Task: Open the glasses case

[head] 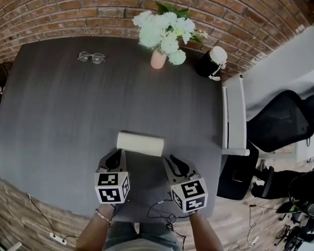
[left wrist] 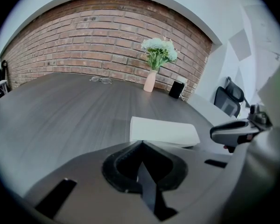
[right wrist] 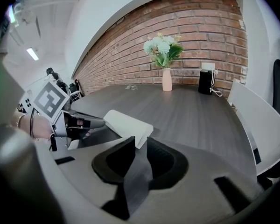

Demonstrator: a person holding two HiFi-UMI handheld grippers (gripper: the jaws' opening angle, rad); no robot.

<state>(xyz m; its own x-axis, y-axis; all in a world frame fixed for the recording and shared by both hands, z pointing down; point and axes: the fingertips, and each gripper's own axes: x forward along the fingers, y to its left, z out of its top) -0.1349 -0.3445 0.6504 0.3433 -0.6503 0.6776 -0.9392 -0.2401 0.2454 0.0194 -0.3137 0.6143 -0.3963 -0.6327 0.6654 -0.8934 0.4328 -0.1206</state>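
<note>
A white closed glasses case [head: 140, 143] lies on the dark table [head: 68, 114], near its front edge. In the left gripper view the case [left wrist: 163, 131] sits just beyond my left gripper [left wrist: 141, 143], whose jaw tips meet with nothing between them. That gripper [head: 116, 153] points at the case's left end. My right gripper [head: 171, 160] is just short of the case's right end. Its jaws [right wrist: 139, 141] stand slightly apart, the case's corner [right wrist: 128, 125] showing beyond them, not between the pads. A pair of glasses [head: 91, 57] lies at the far left of the table.
A pink vase of white flowers [head: 158, 59] and a black-and-white device [head: 212, 61] stand at the table's far edge by the brick wall. A white chair [head: 234, 116] and a black office chair [head: 282, 122] are on the right. Cables [head: 162, 213] hang below my hands.
</note>
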